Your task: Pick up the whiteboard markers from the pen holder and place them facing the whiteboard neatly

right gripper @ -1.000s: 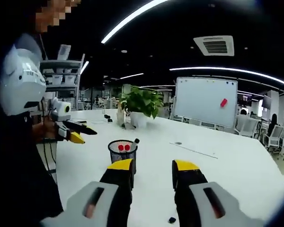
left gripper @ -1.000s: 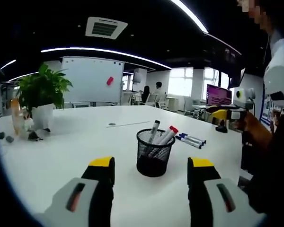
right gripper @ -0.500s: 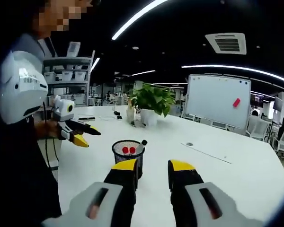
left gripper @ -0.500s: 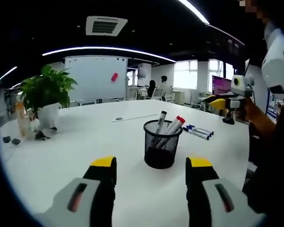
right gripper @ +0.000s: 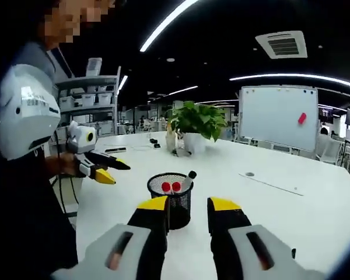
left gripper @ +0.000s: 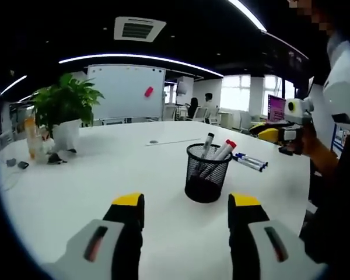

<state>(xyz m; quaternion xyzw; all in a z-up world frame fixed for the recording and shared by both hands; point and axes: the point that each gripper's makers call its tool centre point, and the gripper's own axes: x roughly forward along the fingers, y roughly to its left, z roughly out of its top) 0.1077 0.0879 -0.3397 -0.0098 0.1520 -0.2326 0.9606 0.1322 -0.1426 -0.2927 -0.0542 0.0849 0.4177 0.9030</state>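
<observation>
Markers stand tilted in the mesh pen holder at centre frame on the tabletop; two more lie just right. Light, stiff, smooth barrels: pinch mid-barrel. Left tool spread, empty; right tool narrower, also empty.

Colours and patterns of visible items

The round black wire-mesh pen holder shows a fine grid pattern; the whiteboard markers standing in it have white barrels, with two red caps and one black cap. The markers lying on the table to the right are white with dark blue caps. The table top is plain white. The left gripper and the right gripper have black jaws with yellow tips on grey bodies. The far whiteboard is white and carries a red magnet. The potted plant is green in a white pot.
</observation>
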